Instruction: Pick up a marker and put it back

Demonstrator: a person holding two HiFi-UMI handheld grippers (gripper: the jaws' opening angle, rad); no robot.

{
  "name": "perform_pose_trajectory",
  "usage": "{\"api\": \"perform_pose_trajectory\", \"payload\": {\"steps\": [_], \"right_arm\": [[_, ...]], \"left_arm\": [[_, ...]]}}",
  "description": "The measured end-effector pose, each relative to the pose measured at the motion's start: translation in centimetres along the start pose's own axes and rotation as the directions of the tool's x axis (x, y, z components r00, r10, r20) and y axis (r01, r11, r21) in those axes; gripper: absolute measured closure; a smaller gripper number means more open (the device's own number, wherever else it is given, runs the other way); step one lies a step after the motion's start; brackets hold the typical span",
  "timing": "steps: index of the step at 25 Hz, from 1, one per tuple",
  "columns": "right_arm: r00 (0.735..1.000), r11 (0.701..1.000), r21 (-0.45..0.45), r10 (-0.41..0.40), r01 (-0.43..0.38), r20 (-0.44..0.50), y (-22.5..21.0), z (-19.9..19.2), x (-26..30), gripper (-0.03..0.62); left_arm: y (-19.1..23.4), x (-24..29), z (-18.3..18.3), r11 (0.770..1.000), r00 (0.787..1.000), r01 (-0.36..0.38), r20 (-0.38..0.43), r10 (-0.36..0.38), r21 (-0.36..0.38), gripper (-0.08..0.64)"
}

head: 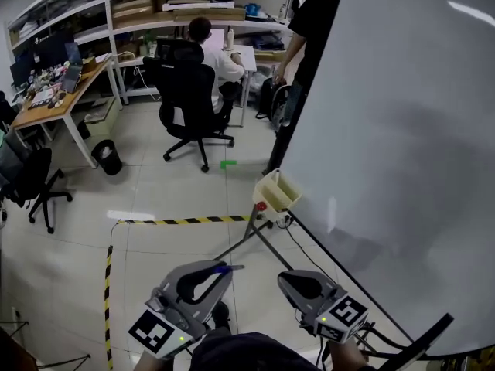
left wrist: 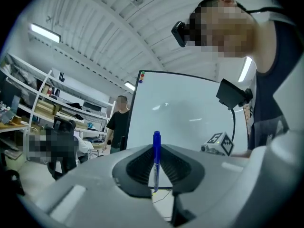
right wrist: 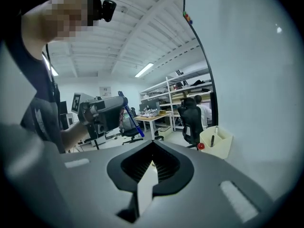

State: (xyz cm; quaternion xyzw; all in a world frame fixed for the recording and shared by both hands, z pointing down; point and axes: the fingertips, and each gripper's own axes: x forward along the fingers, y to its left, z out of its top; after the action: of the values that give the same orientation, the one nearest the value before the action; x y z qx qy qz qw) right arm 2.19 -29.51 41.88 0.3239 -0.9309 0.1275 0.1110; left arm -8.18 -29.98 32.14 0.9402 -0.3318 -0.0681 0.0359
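Note:
A blue marker (left wrist: 156,161) stands upright between the jaws of my left gripper (left wrist: 156,148), which is shut on it. In the head view the left gripper (head: 223,270) is low at the left, with the marker's blue end (head: 223,269) poking out at its tip. My right gripper (head: 285,279) is beside it, close to the whiteboard (head: 402,145), jaws together with nothing in them. The right gripper view shows its own jaws (right wrist: 153,144) shut, and the left gripper (right wrist: 100,111) with the marker (right wrist: 133,123) off to the left. A cream marker tray (head: 277,191) hangs at the whiteboard's lower edge.
The tray (right wrist: 216,142) holds a dark marker (right wrist: 212,138) and has a red knob (right wrist: 200,146) beside it. The whiteboard's stand legs (head: 255,238) spread over the floor near yellow-black tape (head: 186,221). A person sits in an office chair (head: 191,99) at the desks; another stands by the board.

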Motion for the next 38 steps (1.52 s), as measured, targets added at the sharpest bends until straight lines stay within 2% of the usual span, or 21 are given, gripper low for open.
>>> {"api": "perform_pose_trajectory", "payload": {"steps": [6, 9, 12, 16, 19, 24, 27, 31, 38], "right_arm": [[0.999, 0.998, -0.020, -0.051, 0.051, 0.011, -1.6, 2.5, 4.8, 0.592], [0.996, 0.996, -0.009, -0.088, 0.088, 0.000, -2.6, 2.8, 5.8, 0.592], [0.993, 0.993, 0.000, -0.114, 0.114, -0.002, -3.5, 3.3, 6.4, 0.592], [0.992, 0.992, -0.006, -0.127, 0.127, 0.023, -4.9, 4.4, 6.7, 0.592], [0.991, 0.991, 0.017, -0.134, 0.133, 0.026, -6.7, 3.8, 7.1, 0.592], [0.992, 0.992, 0.051, -0.119, 0.117, 0.035, -9.1, 3.6, 7.6, 0.592], [0.991, 0.991, 0.056, -0.126, 0.123, 0.042, -10.8, 4.2, 7.1, 0.592], [0.989, 0.985, 0.101, -0.145, 0.140, 0.043, -13.0, 3.6, 6.9, 0.592], [0.995, 0.992, 0.078, -0.098, 0.095, 0.036, -14.5, 3.6, 7.5, 0.592]], "left_arm": [[6.0, 3.0, 0.2, 0.995, 0.995, 0.101, 0.002, -0.101, -0.025, 0.512], [7.5, 4.6, 0.0, 0.989, 0.990, 0.140, -0.001, -0.140, -0.040, 0.512], [8.8, 6.6, -0.5, 0.986, 0.986, 0.165, -0.011, -0.165, -0.023, 0.512], [10.8, 10.5, -1.5, 0.989, 0.989, 0.146, -0.004, -0.146, 0.003, 0.512], [12.8, 14.5, -3.6, 0.992, 0.992, 0.125, -0.001, -0.125, -0.004, 0.512], [15.3, 19.9, -8.7, 0.996, 0.991, 0.091, -0.094, -0.091, -0.008, 0.511], [16.0, 21.8, -10.2, 0.997, 0.989, 0.076, -0.123, -0.079, -0.032, 0.511], [16.9, 23.4, -13.7, 0.998, 0.975, 0.070, -0.210, -0.068, 0.001, 0.511], [17.7, 24.7, -18.3, 0.998, 0.947, 0.041, -0.320, -0.026, 0.039, 0.508]]}}
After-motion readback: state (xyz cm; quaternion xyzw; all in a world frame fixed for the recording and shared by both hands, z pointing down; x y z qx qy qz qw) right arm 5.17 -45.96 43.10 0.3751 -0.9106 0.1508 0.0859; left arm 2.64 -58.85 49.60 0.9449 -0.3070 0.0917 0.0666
